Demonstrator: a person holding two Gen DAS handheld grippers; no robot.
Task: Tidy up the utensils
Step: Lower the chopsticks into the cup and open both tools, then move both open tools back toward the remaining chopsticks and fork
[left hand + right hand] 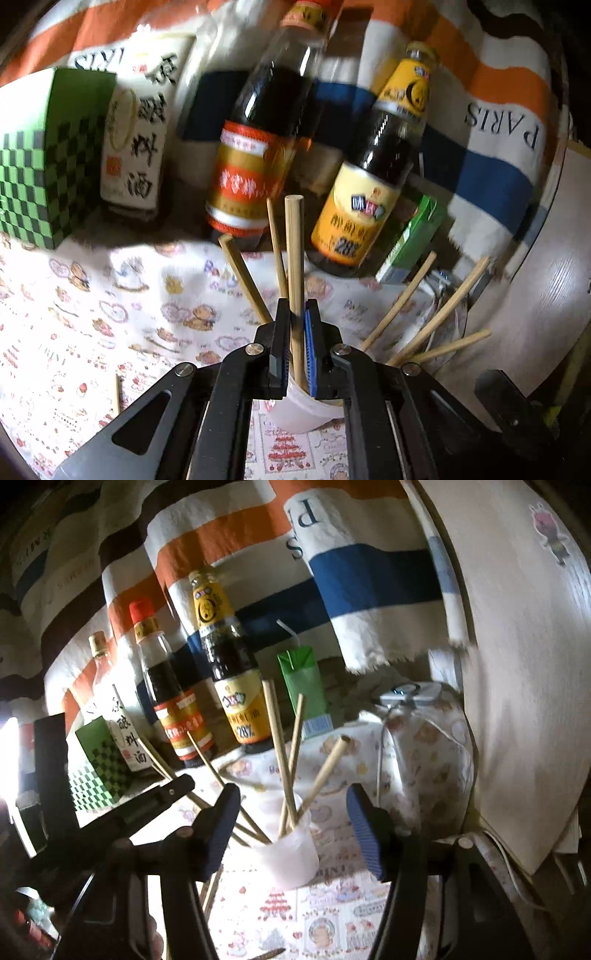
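A white cup (286,856) stands on the patterned cloth and holds several wooden chopsticks (275,731). In the left wrist view the cup (299,410) sits right under my left gripper (296,314), which is shut on one upright chopstick (294,251) whose lower end goes into the cup. Other chopsticks (439,317) fan out to the right. My right gripper (293,806) is open, its blue pads (364,834) on either side of the cup, holding nothing. A loose chopstick (117,393) lies on the cloth at left.
Behind the cup stand sauce bottles (229,664), a green carton (303,686) and a green checkered box (98,764), against a striped towel (369,572). A cloth-covered jar (424,746) stands to the right. A pale board (524,664) leans at far right.
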